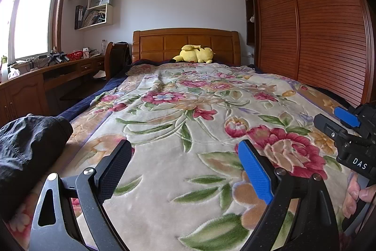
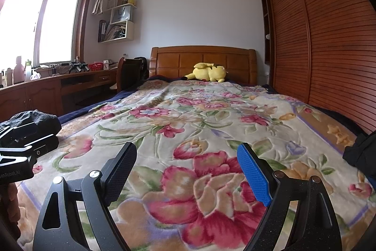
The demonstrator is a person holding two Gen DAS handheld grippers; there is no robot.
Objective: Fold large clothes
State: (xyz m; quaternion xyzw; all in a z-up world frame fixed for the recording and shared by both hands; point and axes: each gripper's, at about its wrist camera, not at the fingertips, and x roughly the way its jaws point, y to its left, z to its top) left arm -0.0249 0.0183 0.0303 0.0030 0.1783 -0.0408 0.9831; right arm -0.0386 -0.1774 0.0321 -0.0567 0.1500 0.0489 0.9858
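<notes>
My left gripper [image 1: 184, 157] hangs with jaws wide apart, empty, over the floral blanket [image 1: 188, 109]. My right gripper [image 2: 188, 160] is likewise spread and empty. A dark garment [image 1: 30, 145] lies bunched at nine o'clock on the bed's near edge; another dark piece [image 2: 362, 157] sits at three o'clock. Farther off, at twelve, a yellow plush toy [image 1: 195, 54] rests against the headboard [image 1: 185, 41].

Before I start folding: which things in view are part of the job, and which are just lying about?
For the job:
- black garment, bunched at the bed's left edge
- left gripper, open
- right gripper, open
- floral blanket, the work surface

Lying about:
- yellow plush toy by the headboard
- red basket on the desk
</notes>
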